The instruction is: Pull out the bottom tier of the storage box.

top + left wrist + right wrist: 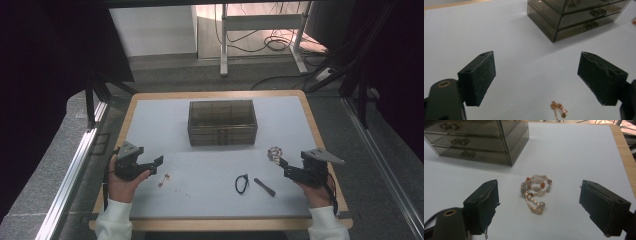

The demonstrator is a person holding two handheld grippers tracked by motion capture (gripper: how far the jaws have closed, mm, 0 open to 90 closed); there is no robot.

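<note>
Nothing is stowed yet: the bead bracelet (535,192) lies near the counter's right edge before the released right claw (537,207); the left claw (536,77), also released, hovers over small earrings (559,110), drawer box (222,122) shut

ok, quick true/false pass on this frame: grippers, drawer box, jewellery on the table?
1. Both grippers are open and hold nothing. True: left gripper and right gripper stand wide with only table between the pads.
2. The bead bracelet lies ahead of the right gripper. True.
3. A drawer of the drawer box is pulled out. False: all drawers look shut.
4. The small gold earring sits inside the box. False: it lies on the table by the left gripper.
5. The black hair tie lies on the table. True.
</note>
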